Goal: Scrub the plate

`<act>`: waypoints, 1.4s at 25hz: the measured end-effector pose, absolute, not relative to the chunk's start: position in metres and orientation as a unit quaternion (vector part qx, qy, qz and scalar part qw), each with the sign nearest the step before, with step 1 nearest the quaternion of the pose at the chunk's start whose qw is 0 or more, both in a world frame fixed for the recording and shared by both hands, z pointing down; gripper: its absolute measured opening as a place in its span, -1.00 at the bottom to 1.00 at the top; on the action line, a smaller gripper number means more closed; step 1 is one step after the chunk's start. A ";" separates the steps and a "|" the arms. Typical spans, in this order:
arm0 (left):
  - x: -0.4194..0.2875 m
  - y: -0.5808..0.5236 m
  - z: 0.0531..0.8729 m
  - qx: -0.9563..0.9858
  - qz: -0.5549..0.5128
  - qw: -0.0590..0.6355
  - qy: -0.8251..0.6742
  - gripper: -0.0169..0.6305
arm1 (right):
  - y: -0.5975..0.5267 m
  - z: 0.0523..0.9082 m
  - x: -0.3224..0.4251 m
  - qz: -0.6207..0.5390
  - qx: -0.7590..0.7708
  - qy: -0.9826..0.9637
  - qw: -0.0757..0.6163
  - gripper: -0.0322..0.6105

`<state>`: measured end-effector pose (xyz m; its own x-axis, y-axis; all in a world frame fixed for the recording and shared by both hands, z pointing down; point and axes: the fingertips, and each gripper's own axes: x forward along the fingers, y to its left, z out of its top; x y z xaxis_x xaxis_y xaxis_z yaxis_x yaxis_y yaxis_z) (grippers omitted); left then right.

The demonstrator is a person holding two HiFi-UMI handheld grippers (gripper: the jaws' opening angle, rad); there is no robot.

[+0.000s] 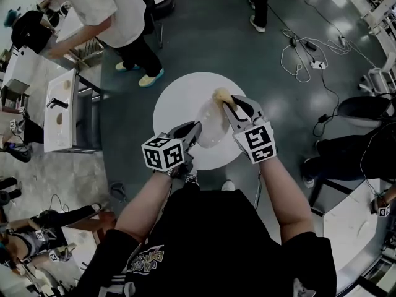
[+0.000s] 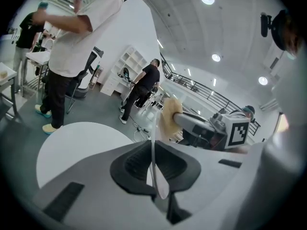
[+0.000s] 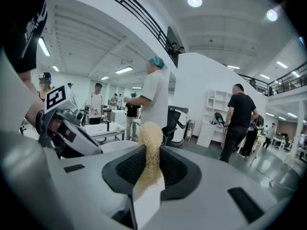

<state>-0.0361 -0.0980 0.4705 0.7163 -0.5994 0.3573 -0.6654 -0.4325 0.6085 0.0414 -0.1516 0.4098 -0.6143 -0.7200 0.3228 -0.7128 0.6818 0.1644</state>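
A white plate [image 1: 212, 127] is held up on edge over the round white table [image 1: 176, 101], and my left gripper [image 1: 193, 130] is shut on its near rim. Between the left jaws the plate [image 2: 153, 150] shows as a thin edge-on line. My right gripper [image 1: 230, 106] is shut on a beige fibrous scrubber [image 1: 221, 96], whose tip is at the plate's far upper edge. In the right gripper view the scrubber [image 3: 150, 150] stands up between the pads, with the left gripper [image 3: 64, 128] at the left. The left gripper view shows the scrubber [image 2: 169, 120] close beside the plate.
A person in a white shirt [image 1: 108, 8] stands beyond the table at the upper left, next to a bench with a sink [image 1: 60, 110]. Cables and a power strip [image 1: 306, 51] lie on the floor at the upper right. A dark chair [image 1: 365, 109] is at the right.
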 end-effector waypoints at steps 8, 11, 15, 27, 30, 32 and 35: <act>-0.039 -0.105 0.462 0.842 0.021 0.382 -0.380 -0.87 | -0.132 0.431 0.019 -0.021 0.362 -0.907 0.213 -0.61; -0.041 -0.112 0.458 0.840 0.015 0.378 -0.389 -0.87 | -0.118 0.443 0.010 -0.007 0.344 -0.913 0.217 -0.61; -0.044 -0.116 0.455 0.835 0.005 0.376 -0.402 -0.87 | -0.097 0.454 0.003 0.024 0.333 -0.919 0.210 -0.61; -0.051 -0.122 0.450 0.825 -0.010 0.378 -0.420 -0.87 | -0.054 0.463 -0.022 0.073 0.279 -0.936 0.203 -0.61; -0.047 -0.117 0.452 0.828 -0.008 0.381 -0.411 -0.87 | -0.055 0.466 -0.015 0.074 0.277 -0.934 0.211 -0.61; -0.044 -0.114 0.453 0.832 -0.005 0.383 -0.402 -0.87 | -0.060 0.467 -0.008 0.075 0.282 -0.932 0.216 -0.61; -0.041 -0.109 0.455 0.838 0.004 0.384 -0.388 -0.87 | -0.073 0.465 0.003 0.073 0.297 -0.926 0.220 -0.61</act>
